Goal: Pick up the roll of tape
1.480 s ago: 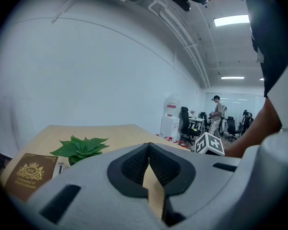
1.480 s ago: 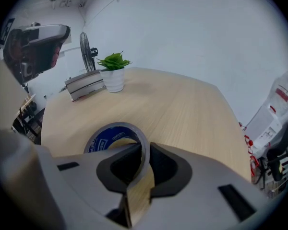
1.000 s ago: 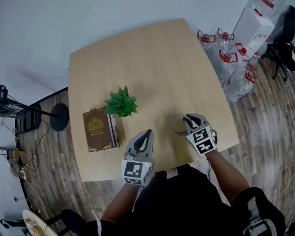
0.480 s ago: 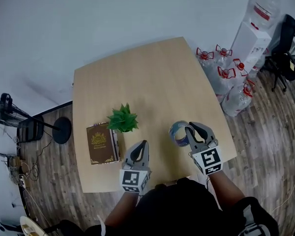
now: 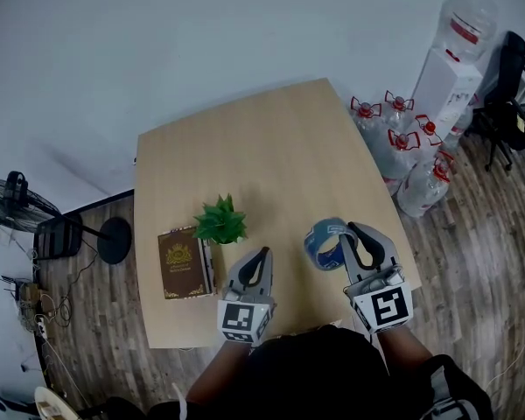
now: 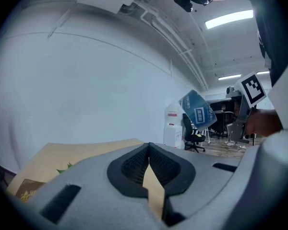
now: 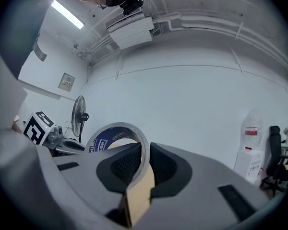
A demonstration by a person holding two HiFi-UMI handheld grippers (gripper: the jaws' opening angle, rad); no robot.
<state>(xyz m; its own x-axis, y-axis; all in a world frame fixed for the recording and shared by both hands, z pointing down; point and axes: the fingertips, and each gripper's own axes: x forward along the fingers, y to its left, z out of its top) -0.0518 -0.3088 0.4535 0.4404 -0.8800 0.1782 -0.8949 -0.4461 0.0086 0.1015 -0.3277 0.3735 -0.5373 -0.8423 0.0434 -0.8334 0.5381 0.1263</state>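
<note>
While the grey left gripper (image 5: pixel 261 256) is hovering with jaws pressed together, the grey right gripper (image 5: pixel 350 234) is pinching the wall of the blue-and-tan roll of tape (image 5: pixel 324 243), its ring standing on edge and jutting leftward above the pale wooden table (image 5: pixel 271 147).

A pale wooden table (image 5: pixel 271 147) with rounded corners stands on a plank floor (image 5: pixel 472 261). Two things lie on it, both on its near left part: a brown book (image 5: pixel 182 262) with gold ornament, flat by the left edge, and a small green plant (image 5: pixel 220 220) just beside the book's far right corner
</note>
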